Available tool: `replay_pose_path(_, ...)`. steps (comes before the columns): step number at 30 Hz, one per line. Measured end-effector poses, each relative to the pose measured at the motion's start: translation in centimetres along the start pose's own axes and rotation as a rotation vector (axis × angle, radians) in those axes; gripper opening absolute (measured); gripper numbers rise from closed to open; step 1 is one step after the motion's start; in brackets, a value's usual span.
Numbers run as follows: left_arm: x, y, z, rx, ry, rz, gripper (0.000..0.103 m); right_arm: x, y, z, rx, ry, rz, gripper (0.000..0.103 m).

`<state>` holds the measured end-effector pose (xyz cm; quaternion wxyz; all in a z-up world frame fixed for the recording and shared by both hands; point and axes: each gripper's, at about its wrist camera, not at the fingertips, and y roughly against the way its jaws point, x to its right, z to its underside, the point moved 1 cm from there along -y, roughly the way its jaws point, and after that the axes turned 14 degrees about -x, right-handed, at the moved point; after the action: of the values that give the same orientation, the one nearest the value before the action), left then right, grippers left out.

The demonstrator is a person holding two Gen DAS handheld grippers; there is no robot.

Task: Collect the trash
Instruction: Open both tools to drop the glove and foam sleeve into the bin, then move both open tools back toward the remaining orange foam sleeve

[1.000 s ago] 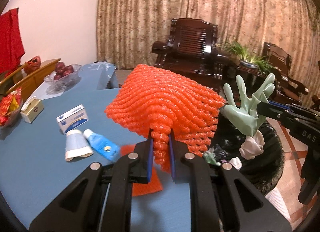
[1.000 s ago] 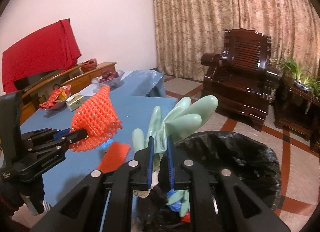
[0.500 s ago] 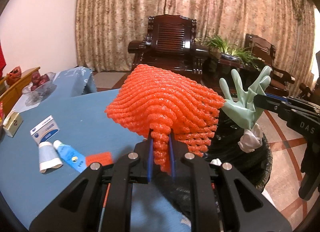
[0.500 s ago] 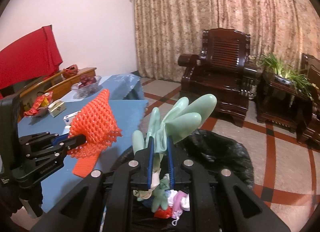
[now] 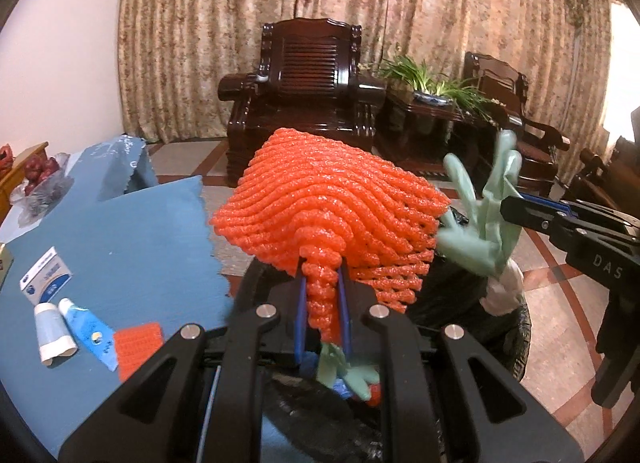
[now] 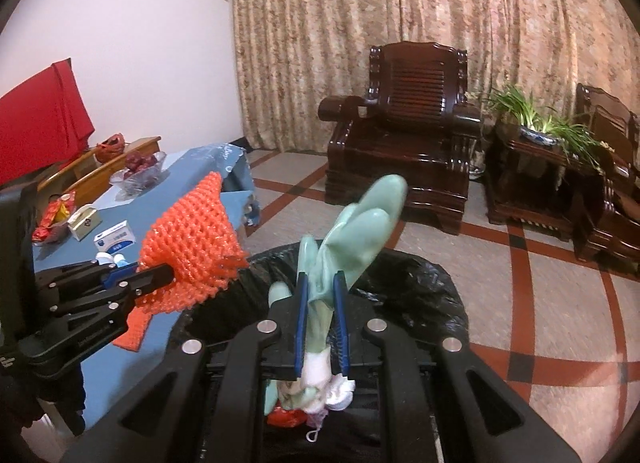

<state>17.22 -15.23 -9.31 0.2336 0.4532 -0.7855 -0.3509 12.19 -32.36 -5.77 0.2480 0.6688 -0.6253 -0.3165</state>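
Left gripper clamped on the twisted neck of an orange foam fruit net, held up over the near-left rim of the black-lined trash bin. Net flared wide ahead of the pads, hiding most of the bin mouth and the floor beyond in the left wrist view. Below the left fingers, only scraps visible inside the bin — a pale green piece, something blue, something red; hard to make out what they are.

Right gripper pinched shut on a pale green rubber glove, glove fingers pointing up and forward, white cuff lining bunched beneath the pads over the open bin. Glove tips smeared by motion blur in both views. Beneath the cuff, more trash in the bin: a red wrapper and a white looped string, partly hidden by the gripper body.

Left of both grippers, blue table with 1 white-and-blue box, 2 squeezed tubes lying side by side, and a flat orange mesh piece just beside them — its lower edge cut off by the left gripper's frame. Further left, a fruit bowl, a small cream box and a snack packet, print unreadable.

Ahead of the grippers, dark wooden armchair against patterned curtains; potted plant to its right.
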Motion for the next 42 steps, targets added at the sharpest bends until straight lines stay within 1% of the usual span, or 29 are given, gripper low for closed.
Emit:
replay_pose_path(5, 0.6, -1.6, -0.2, -0.023, -0.009, 0.008, 0.012, 1.2, -0.5, 0.0, -0.006, -0.011, 0.009, 0.012)
replay_pose_path(7, 0.7, -2.7, -0.4, -0.054, -0.022, 0.032, 0.014, 1.5, -0.9, -0.1, -0.013, -0.015, 0.017, 0.012)
replay_pose_path(9, 0.7, -3.5, -0.1, -0.078, -0.024, 0.031, 0.024, 1.9, -1.2, -0.1, -0.018, -0.029, 0.022, 0.012)
replay_pose_path(10, 0.6, -3.7, -0.1, -0.083, -0.022, 0.039, 0.037, 2.1, -1.3, -0.1, -0.019, -0.036, 0.024, 0.012)
replay_pose_path(11, 0.5, -3.9, 0.0, -0.094, -0.019, 0.054, 0.055, 2.2, -1.3, -0.1, -0.019, -0.042, 0.03, 0.014)
replay_pose_path(12, 0.4, -4.1, 0.1, -0.097, -0.017, 0.053, 0.068, 2.3, -1.3, 0.0, -0.018, -0.047, 0.035, 0.017)
replay_pose_path(13, 0.3, -4.1, 0.2, -0.093, -0.016, 0.05, 0.069, 2.3, -1.3, 0.1, -0.02, -0.051, 0.036, 0.021)
replay_pose_path(14, 0.2, -4.0, 0.4, -0.088, -0.017, 0.049, 0.069, 2.3, -1.3, 0.2, -0.02, -0.054, 0.045, 0.034)
replay_pose_path(15, 0.1, -4.0, 0.4, -0.091, -0.017, 0.048, 0.07, 2.4, -1.3, 0.3, -0.016, -0.056, 0.05, 0.044)
replay_pose_path(16, 0.0, -3.9, 0.4, -0.091, -0.015, 0.046, 0.073, 2.5, -1.3, 0.4, -0.013, -0.057, 0.051, 0.046)
replay_pose_path(17, -0.2, -3.7, 0.6, -0.086, -0.009, 0.042, 0.076, 2.5, -1.3, 0.5, -0.013, -0.057, 0.053, 0.051)
replay_pose_path(18, -0.5, -3.5, 0.7, -0.079, -0.001, 0.038, 0.079, 2.5, -1.3, 0.5, -0.014, -0.058, 0.061, 0.065)
replay_pose_path(19, -0.8, -3.1, 0.8, -0.073, 0.006, 0.034, 0.081, 2.4, -1.2, 0.6, -0.012, -0.06, 0.07, 0.072)
replay_pose_path(20, -0.9, -2.7, 0.8, -0.067, 0.013, 0.029, 0.084, 2.4, -1.1, 0.6, -0.006, -0.064, 0.077, 0.079)
replay_pose_path(22, -1.7, -1.9, 1.1, -0.046, 0.026, 0.01, 0.088, 2.3, -1.0, 0.5, -0.002, -0.064, 0.077, 0.085)
replay_pose_path(23, -1.9, -1.5, 1.2, -0.04, 0.03, 0.001, 0.09, 2.1, -1.0, 0.5, 0.0, -0.066, 0.079, 0.091)
replay_pose_path(24, -2.3, -1.1, 1.4, -0.035, 0.036, -0.01, 0.09, 2.1, -0.9, 0.4, 0.004, -0.068, 0.08, 0.094)
replay_pose_path(27, -3.7, 0.2, 2.1, -0.029, 0.067, -0.04, 0.092, 1.5, -0.8, 0.3, 0.011, -0.063, 0.069, 0.097)
replay_pose_path(34, -8.0, 3.5, 4.1, -0.008, 0.156, -0.113, 0.093, -1.4, -1.1, -0.1, 0.016, -0.034, 0.021, 0.097)
replay_pose_path(42, -12.2, 6.8, 6.6, 0.015, 0.248, -0.198, 0.093, -6.6, -1.9, -0.7, 0.012, 0.035, -0.057, 0.097)
